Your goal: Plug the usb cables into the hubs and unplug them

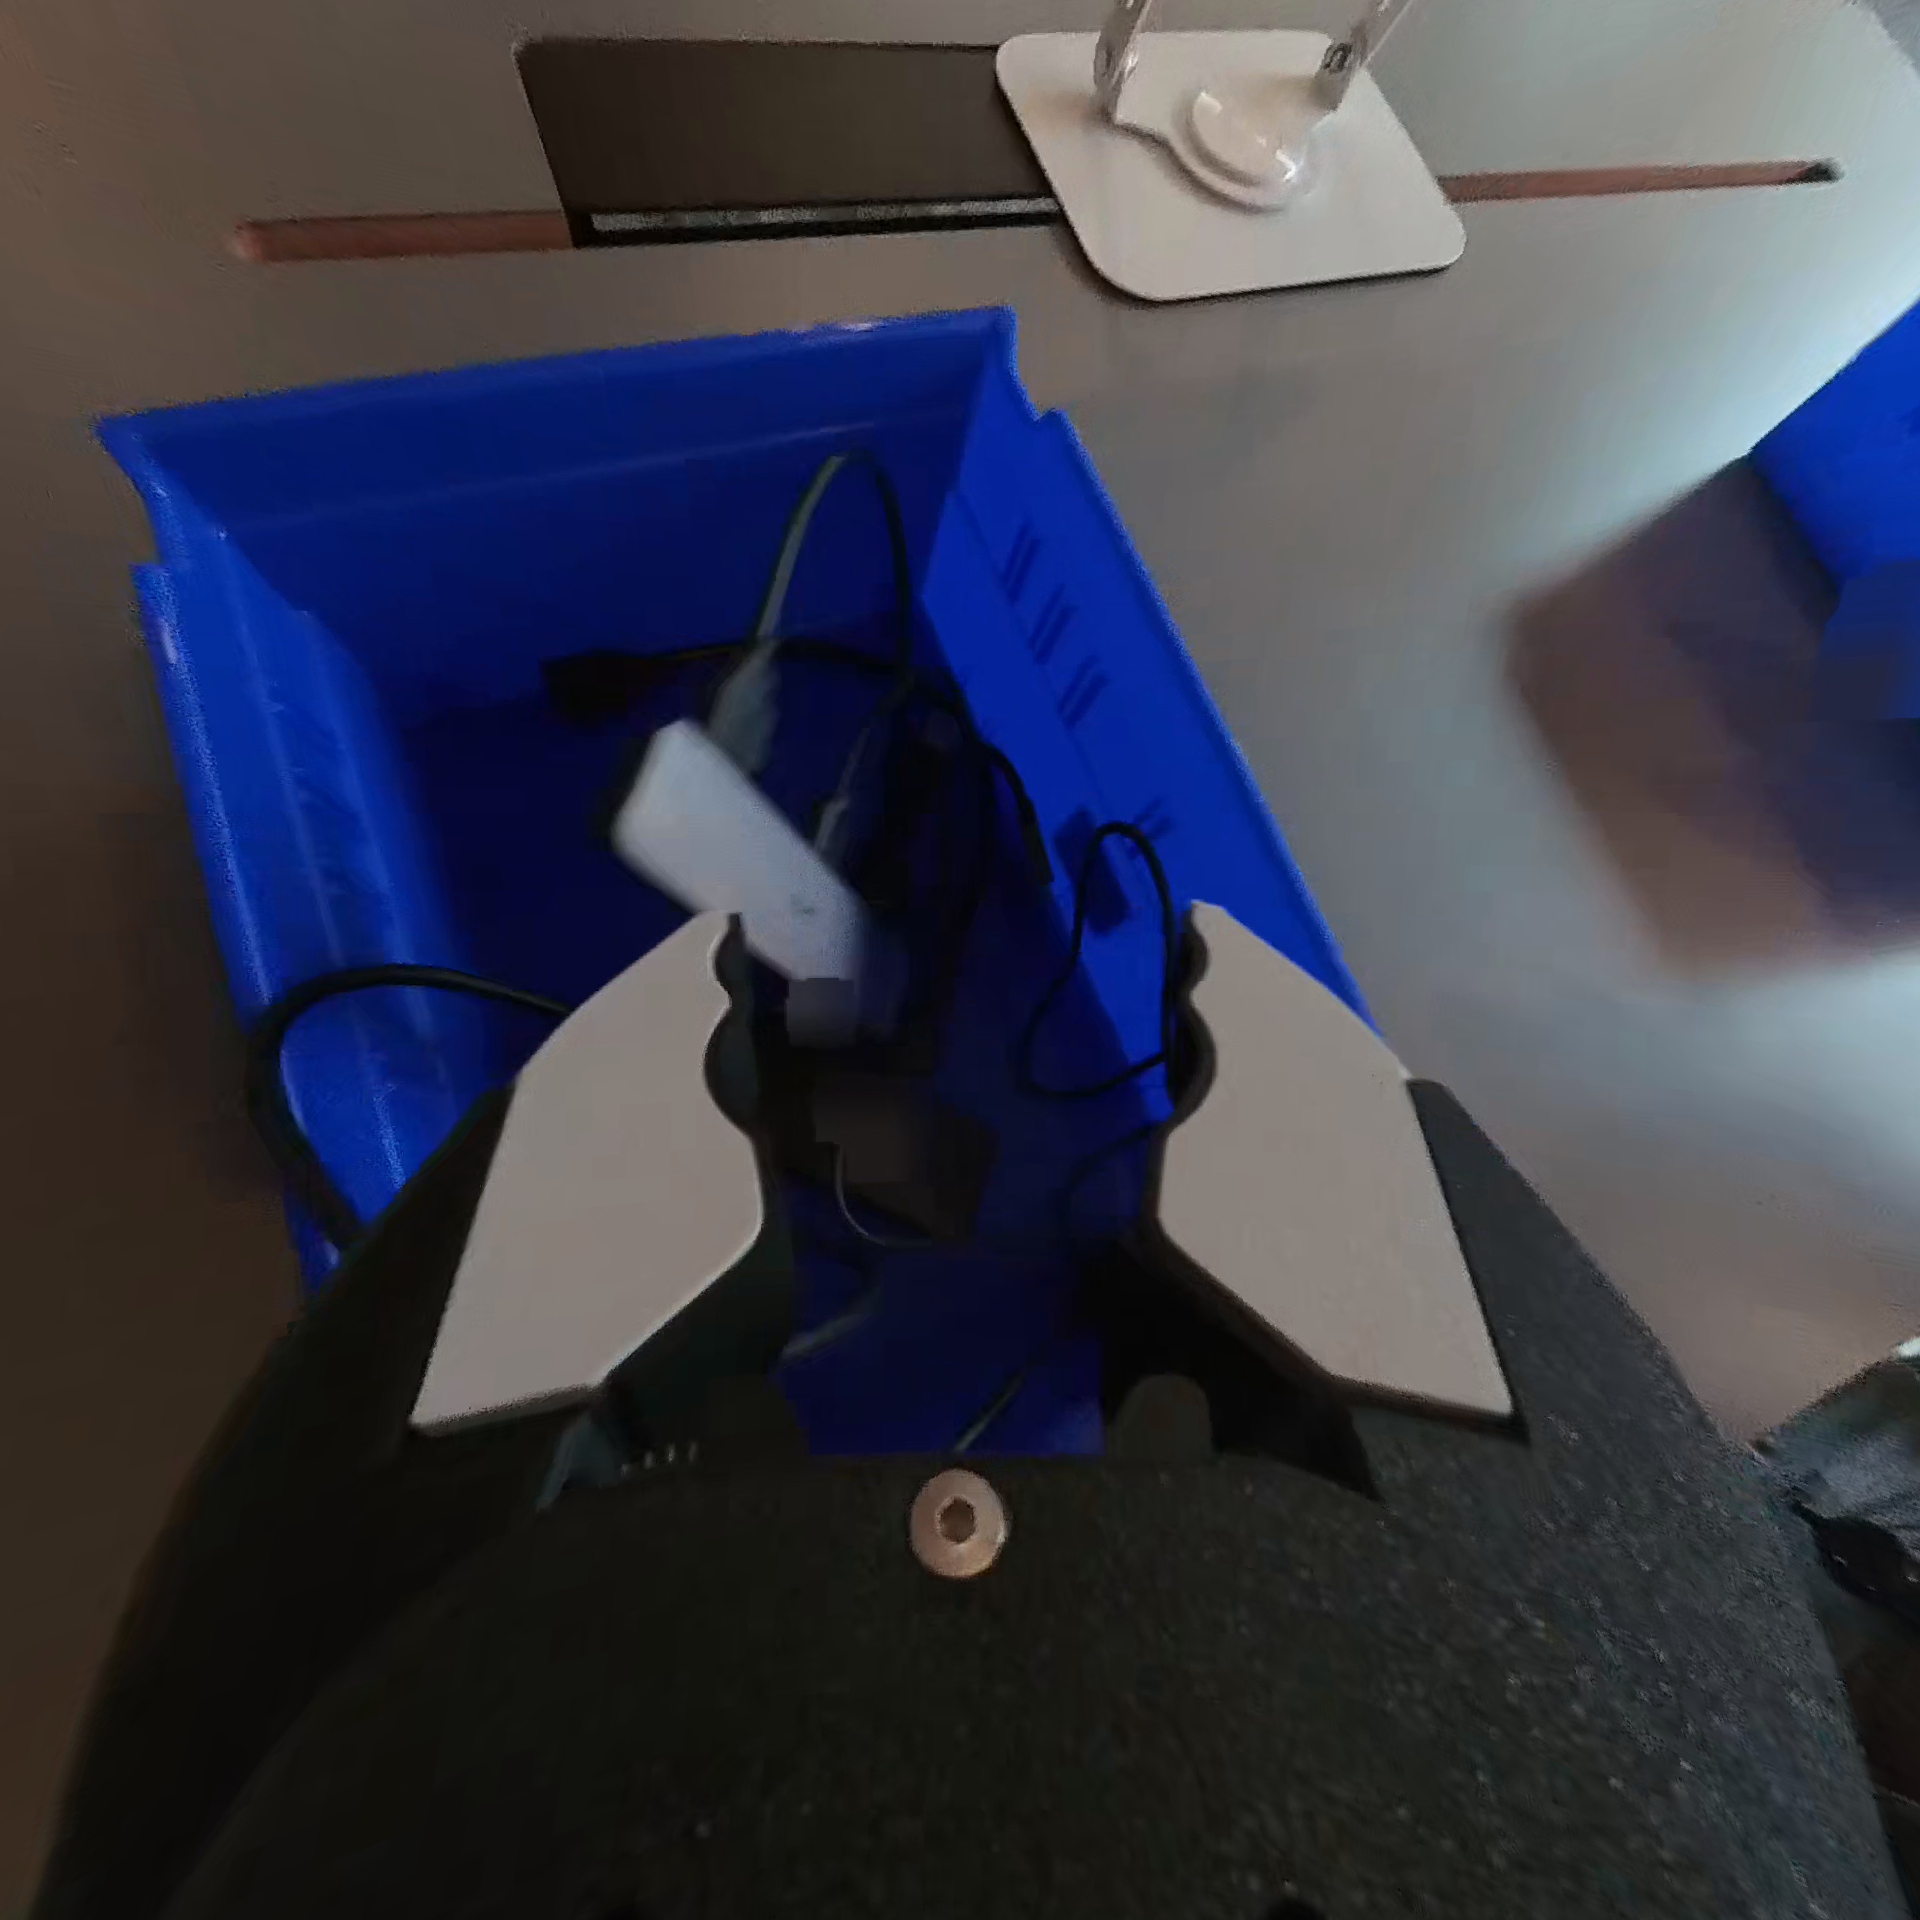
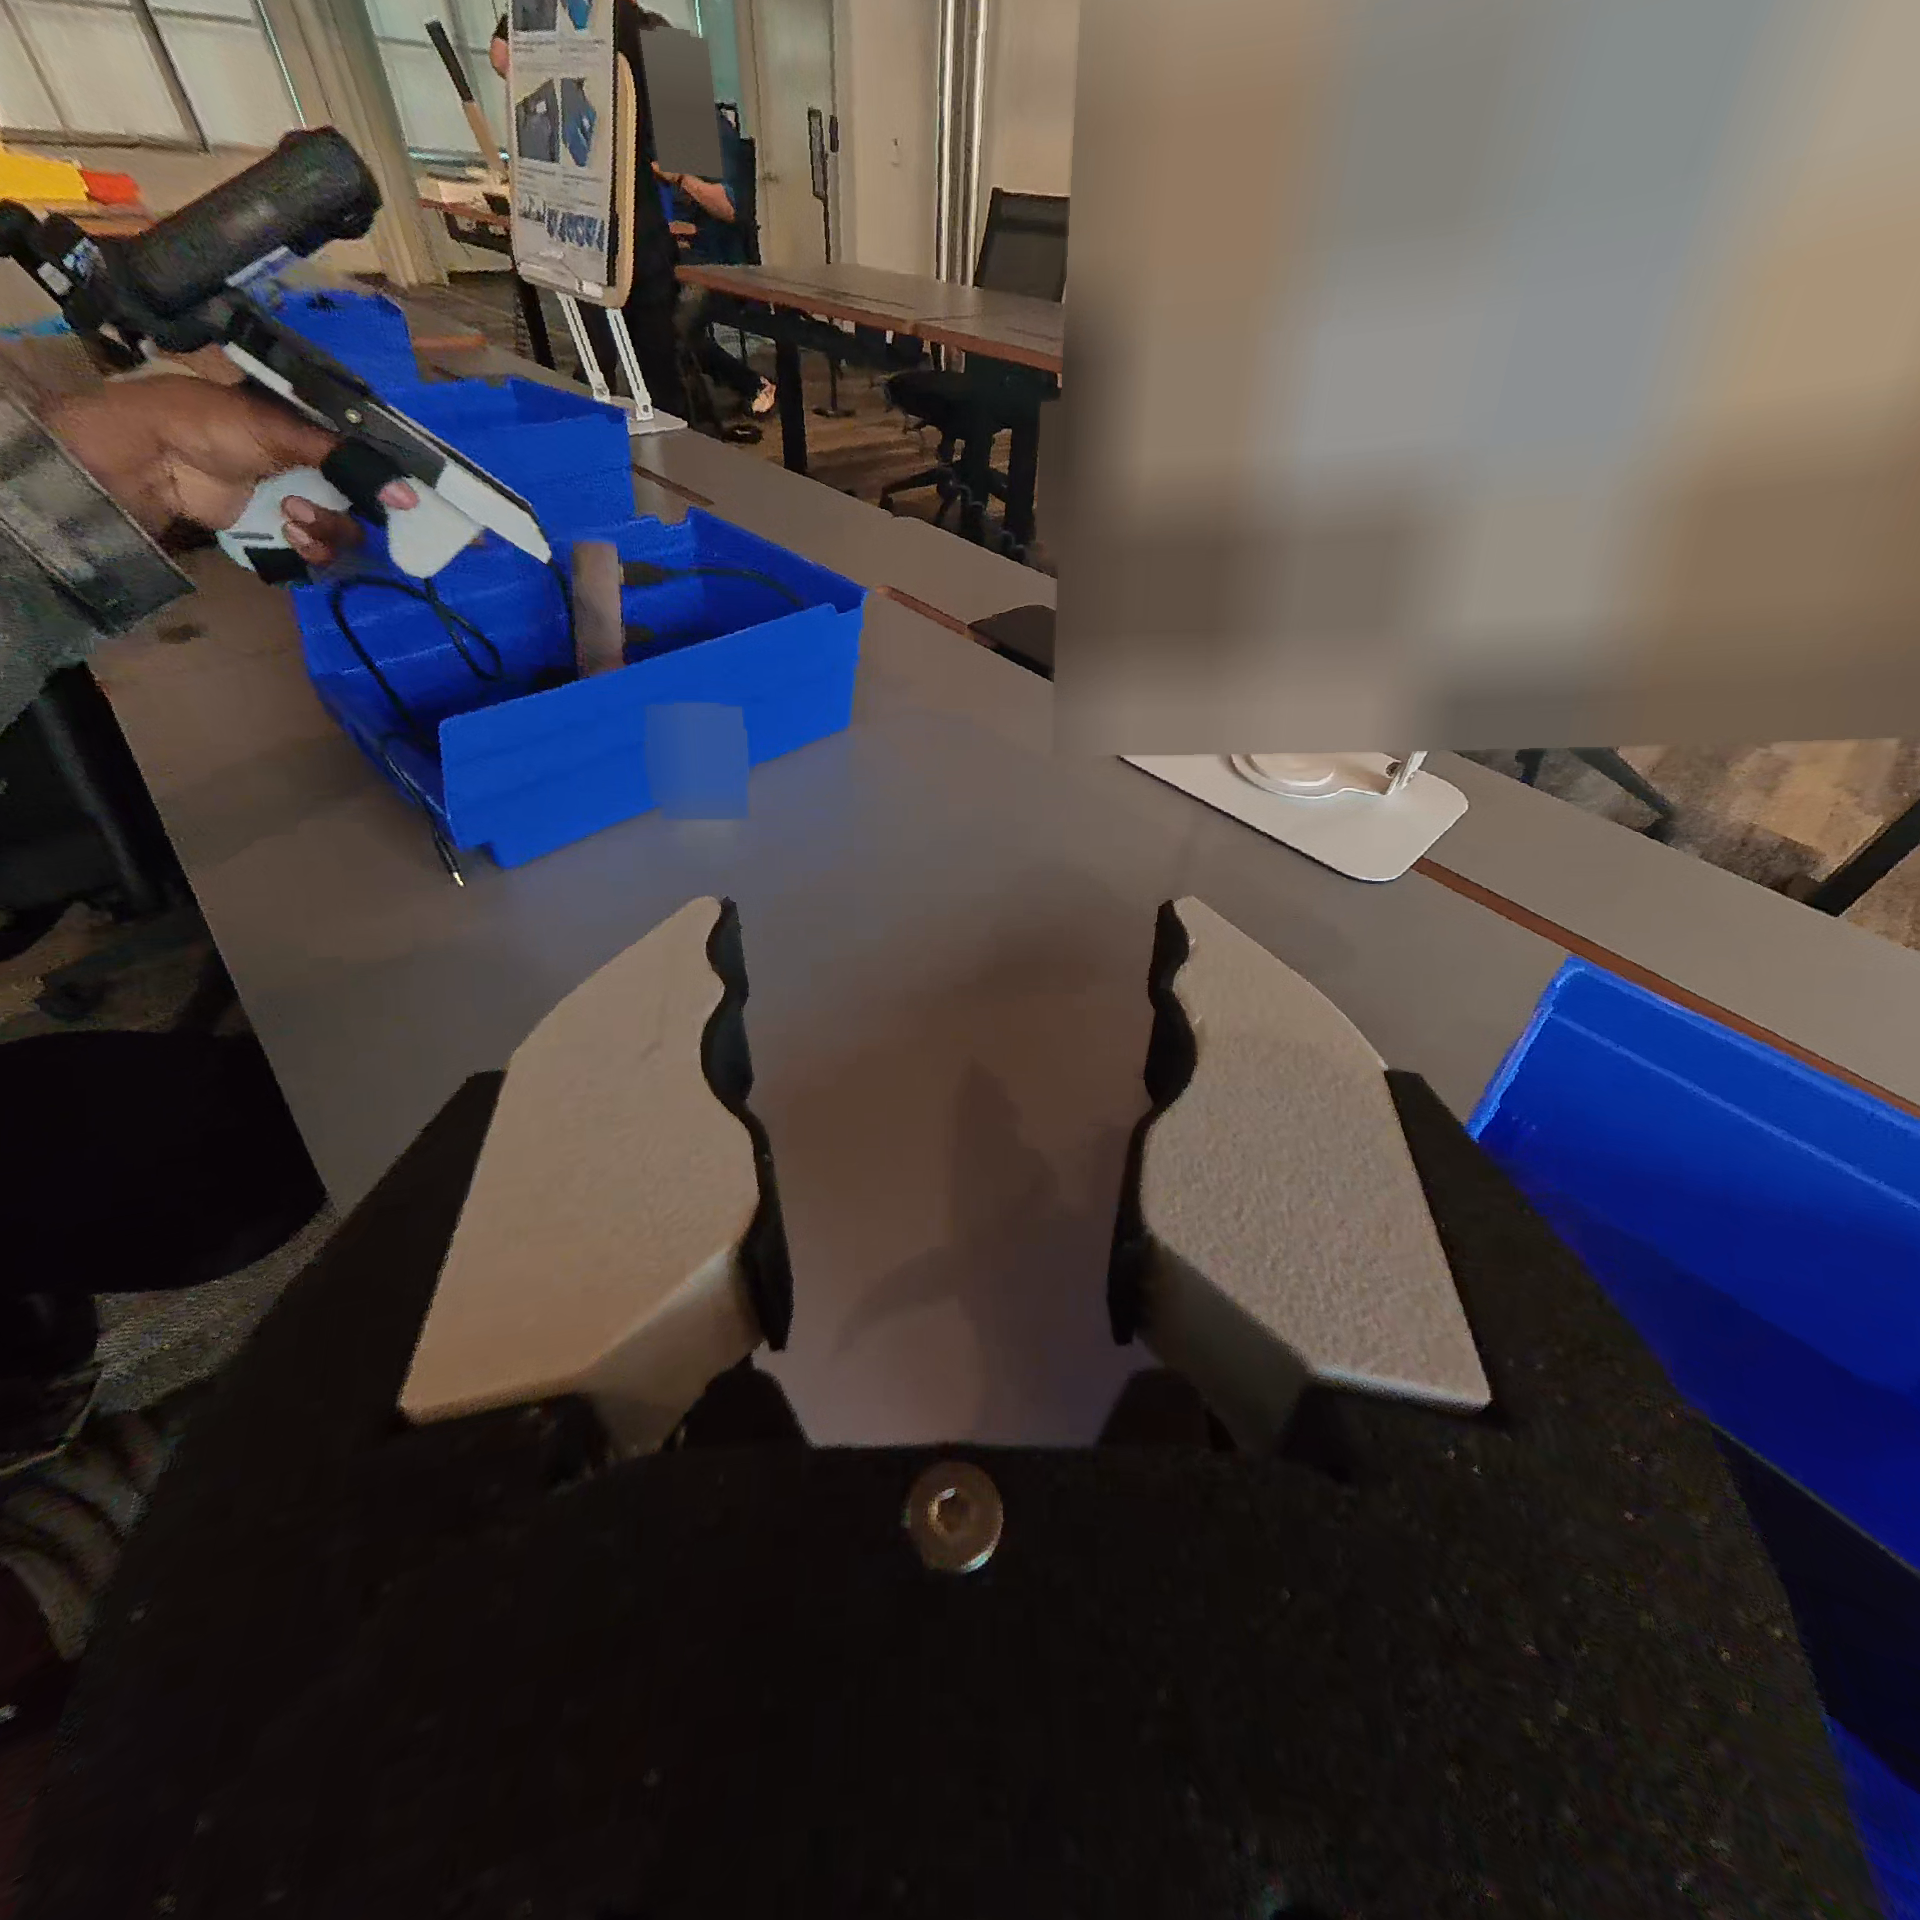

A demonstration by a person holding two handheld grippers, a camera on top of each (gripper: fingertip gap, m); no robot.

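My left gripper (image 1: 956, 925) spread wide, holding nothing, above the blue bin (image 1: 582, 499) | white hub (image 1: 743, 852) propped tilted inside that bin among tangled black usb cables (image 1: 883, 665), blurred | my right gripper (image 2: 940, 925) also spread, empty, over bare grey table (image 2: 935, 790) | 2nd blue bin (image 2: 1714, 1164) at its right.

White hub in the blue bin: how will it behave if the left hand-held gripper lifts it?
The white hub looks rigid and small, so probably light. It lies on tangled black cables in the blue bin, which may drag along. Its smooth casing could slip between the open left hand-held gripper.
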